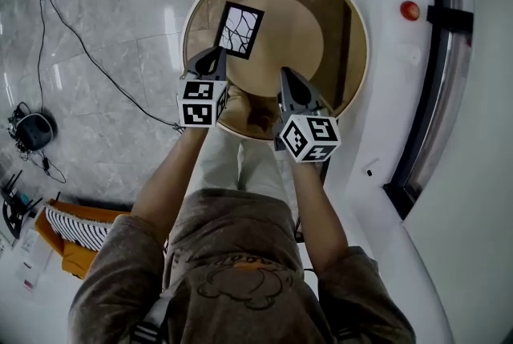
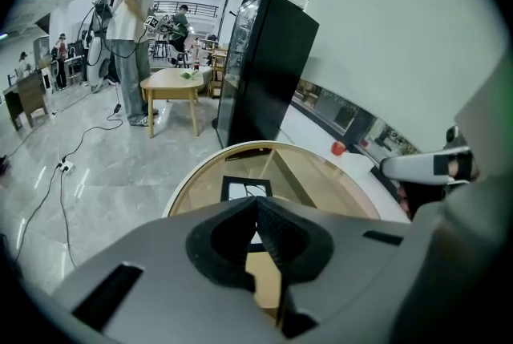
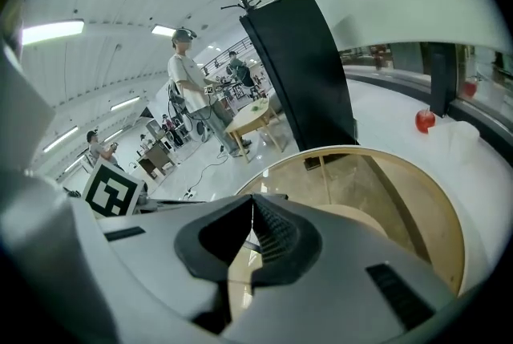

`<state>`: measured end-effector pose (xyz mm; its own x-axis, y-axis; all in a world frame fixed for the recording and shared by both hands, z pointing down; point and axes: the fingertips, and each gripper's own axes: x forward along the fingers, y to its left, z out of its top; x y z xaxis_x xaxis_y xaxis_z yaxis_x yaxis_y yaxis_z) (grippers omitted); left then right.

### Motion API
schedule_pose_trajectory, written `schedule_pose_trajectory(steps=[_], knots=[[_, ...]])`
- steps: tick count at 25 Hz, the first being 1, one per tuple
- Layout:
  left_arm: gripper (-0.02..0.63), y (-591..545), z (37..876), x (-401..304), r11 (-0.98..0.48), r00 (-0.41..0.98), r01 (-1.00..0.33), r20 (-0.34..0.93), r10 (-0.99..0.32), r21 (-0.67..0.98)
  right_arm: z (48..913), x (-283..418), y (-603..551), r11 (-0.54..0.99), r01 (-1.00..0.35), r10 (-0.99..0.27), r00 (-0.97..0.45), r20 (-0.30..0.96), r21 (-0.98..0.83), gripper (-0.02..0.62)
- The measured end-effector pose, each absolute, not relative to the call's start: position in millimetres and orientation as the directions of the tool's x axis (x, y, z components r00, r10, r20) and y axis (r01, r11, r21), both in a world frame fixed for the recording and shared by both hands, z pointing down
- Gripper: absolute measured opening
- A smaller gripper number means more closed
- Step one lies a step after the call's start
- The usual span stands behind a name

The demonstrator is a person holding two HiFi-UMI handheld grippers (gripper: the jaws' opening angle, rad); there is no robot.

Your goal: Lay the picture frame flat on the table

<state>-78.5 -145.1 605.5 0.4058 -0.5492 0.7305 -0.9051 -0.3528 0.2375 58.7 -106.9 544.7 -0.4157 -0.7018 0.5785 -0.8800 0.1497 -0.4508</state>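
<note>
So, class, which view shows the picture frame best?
The head view: the whole picture frame shows from above. The left gripper view's jaws hide its near part; in the right gripper view I cannot make it out.

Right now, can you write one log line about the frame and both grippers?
picture frame: lying flat on round table | left gripper: shut, empty | right gripper: shut, empty | task: looks done

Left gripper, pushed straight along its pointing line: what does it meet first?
Likely the picture frame lying flat on the round table; the shut, empty left gripper aims at its near edge, though depth is unclear.
</note>
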Motion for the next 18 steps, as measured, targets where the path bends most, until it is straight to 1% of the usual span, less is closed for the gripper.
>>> schedule_pose_trajectory(steps=[7,18], knots=[[0.018,-126.6,533.2,-73.6,-0.351,0.439,-0.894,0.702,-0.561,0.279,486.1,60.0,-92.4,0.184,-0.875,-0.722,-0.43,0.542,-0.449,0.018],[0.017,-79.9,410.3,-56.9,-0.442,0.519,-0.848,0.634,-0.573,0.294,390.1,61.6,-46.5,0.291,-0.85,-0.729,-0.494,0.474,-0.438,0.018]])
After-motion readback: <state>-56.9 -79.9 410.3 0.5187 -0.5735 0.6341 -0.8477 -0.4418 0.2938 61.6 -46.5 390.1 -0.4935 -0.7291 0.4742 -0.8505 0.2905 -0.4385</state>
